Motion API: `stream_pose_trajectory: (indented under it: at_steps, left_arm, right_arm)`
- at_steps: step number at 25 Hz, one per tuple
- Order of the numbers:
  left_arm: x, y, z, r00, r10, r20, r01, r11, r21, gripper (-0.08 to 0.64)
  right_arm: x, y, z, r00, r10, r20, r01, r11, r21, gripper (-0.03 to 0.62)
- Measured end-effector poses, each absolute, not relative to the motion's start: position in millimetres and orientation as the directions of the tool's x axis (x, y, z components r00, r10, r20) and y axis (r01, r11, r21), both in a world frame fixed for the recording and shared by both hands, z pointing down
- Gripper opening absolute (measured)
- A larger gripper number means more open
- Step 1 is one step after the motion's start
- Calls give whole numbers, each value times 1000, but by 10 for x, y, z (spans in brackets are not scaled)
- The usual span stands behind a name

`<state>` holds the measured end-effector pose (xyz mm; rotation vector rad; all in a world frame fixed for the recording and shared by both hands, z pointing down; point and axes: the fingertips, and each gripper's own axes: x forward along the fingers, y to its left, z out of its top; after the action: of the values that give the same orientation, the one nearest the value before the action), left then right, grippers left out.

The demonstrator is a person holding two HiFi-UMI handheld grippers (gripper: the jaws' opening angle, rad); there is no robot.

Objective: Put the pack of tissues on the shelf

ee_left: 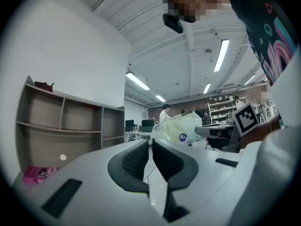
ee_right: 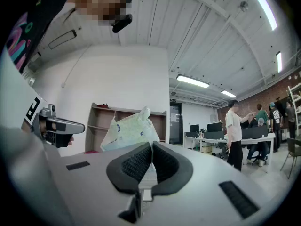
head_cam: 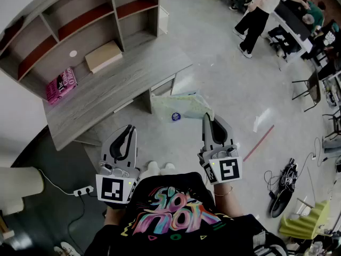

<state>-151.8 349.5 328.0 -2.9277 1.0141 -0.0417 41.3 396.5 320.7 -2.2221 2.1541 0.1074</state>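
**Head view:** we hold the pale green, plastic-wrapped pack of tissues (head_cam: 178,104) over the grey concrete floor (head_cam: 224,63), just beside the wooden desk (head_cam: 106,97) that carries the wooden shelf unit (head_cam: 80,23).

**Right gripper view:** the right gripper (ee_right: 151,145) pinches the wrapper's edge.

**Left gripper view:** the left gripper (ee_left: 150,142) has its jaws together on nothing.

**Desk and room:** a pink book (head_cam: 60,85) and a flat tan box (head_cam: 103,56) lie on the desk. A person (head_cam: 256,15) stands by office tables well apart from it.
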Motion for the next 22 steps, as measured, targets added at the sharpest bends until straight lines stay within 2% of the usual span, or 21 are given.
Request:
stream_pose_trajectory:
  at_steps: [4,22]
  left_arm:
    - [-1513,3515,3290,778,-628,12,-627,-778,-47,43]
    - [-1343,3817,3446,742,-670,12,-669,-742,-47,43]
  right_arm:
    - [435,4027,3298,4,-999,-51,-999,-6,50,17]
    - [580,4340,3483,-59,-997,-59,-998,58,11,17]
